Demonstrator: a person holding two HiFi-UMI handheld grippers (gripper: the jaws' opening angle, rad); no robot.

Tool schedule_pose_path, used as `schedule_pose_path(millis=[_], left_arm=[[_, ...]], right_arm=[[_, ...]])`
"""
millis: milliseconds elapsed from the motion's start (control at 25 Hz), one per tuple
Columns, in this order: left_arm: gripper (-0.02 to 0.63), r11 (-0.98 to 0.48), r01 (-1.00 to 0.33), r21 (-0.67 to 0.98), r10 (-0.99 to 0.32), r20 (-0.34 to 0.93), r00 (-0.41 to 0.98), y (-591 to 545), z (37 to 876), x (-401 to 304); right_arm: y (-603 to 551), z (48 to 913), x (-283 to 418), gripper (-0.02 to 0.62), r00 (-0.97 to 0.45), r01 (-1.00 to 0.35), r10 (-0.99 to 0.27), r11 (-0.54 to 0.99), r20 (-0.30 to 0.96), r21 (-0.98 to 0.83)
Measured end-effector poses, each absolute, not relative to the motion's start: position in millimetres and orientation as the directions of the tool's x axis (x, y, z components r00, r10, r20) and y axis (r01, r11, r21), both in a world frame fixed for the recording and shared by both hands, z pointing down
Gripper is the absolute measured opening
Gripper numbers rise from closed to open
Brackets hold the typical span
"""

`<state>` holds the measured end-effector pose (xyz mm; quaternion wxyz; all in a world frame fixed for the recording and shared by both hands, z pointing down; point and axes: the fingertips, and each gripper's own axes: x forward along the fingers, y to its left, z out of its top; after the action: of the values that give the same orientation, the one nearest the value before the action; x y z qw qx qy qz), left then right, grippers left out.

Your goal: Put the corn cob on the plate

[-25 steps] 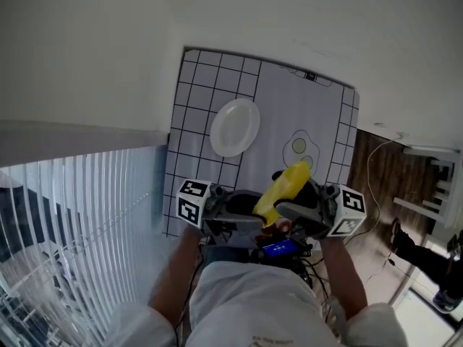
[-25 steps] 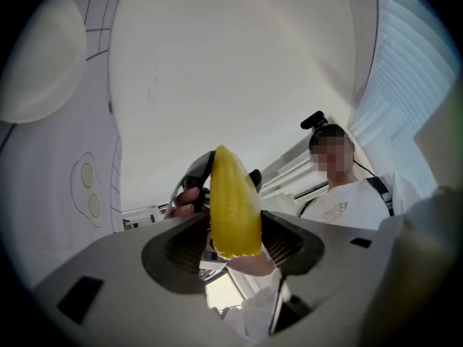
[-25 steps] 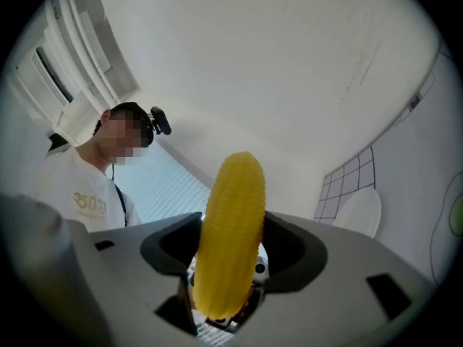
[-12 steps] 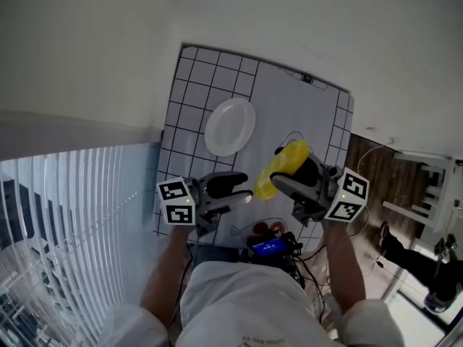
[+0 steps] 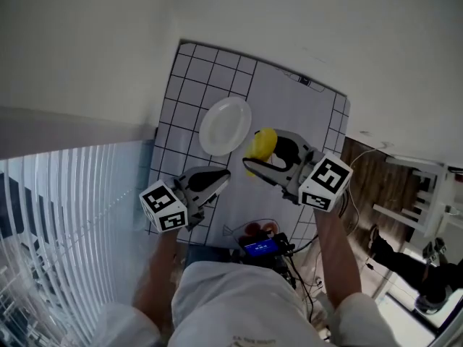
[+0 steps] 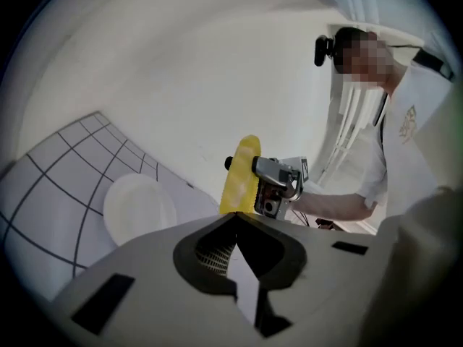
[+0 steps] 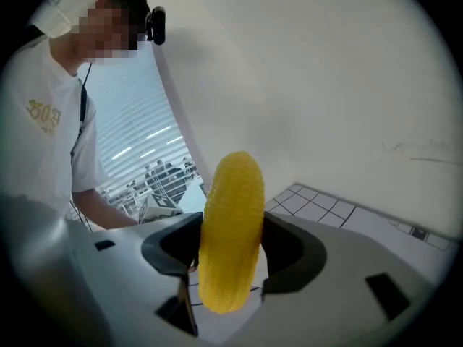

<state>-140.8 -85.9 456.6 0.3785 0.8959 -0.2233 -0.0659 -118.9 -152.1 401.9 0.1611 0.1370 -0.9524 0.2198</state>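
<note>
Both grippers have swung up the white gridded mat (image 5: 189, 85) toward its far end since a second ago, and the corn has come with the right one to the plate's side. On the mat lies the round white plate (image 5: 226, 126), bare. The right gripper (image 5: 263, 150) hangs just beside the plate's right rim, jaws wide and clamped on the yellow corn cob (image 7: 231, 230), which stands up between them, off the mat and not on the plate. The left gripper (image 5: 223, 176) is below the plate in the head view; its jaws have just been closing and now meet with nothing between them.
</note>
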Motion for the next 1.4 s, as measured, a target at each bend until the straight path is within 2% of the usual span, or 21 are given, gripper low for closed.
schedule_pose_path(millis=[240,440,640,840,1120,1400], left_arm=[[0.009,-0.645,-0.487,0.589,-0.530,0.114,0.840,-92,463,-153],[0.009,-0.622,-0.511,0.593,-0.550,0.134,0.824,-92,470,-158],[0.009,-0.616,-0.524,0.588,-0.550,0.155,0.820,-86,476,-159],[0.009,-0.612,-0.530,0.587,-0.559,0.152,0.815,-83,477,-165],[0.009,-0.581,-0.528,0.619,-0.577,0.145,0.804,-80,488,-174],[0.009,-0.590,-0.534,0.606,-0.574,0.151,0.805,-73,486,-173]], right_arm=[[-164,426,-130,0.255,-0.833,-0.300,-0.175,0.940,0.525,-0.162],[-163,451,-139,0.255,-0.729,-0.133,-0.144,0.989,0.669,0.068],[-164,472,-145,0.255,-0.635,0.000,-0.145,0.982,0.759,0.188],[-166,491,-152,0.254,-0.561,0.094,-0.161,0.962,0.812,0.256],[-170,522,-167,0.253,-0.429,0.339,-0.188,0.873,0.883,0.351],[-166,548,-177,0.253,-0.324,0.571,-0.206,0.736,0.923,0.365]])
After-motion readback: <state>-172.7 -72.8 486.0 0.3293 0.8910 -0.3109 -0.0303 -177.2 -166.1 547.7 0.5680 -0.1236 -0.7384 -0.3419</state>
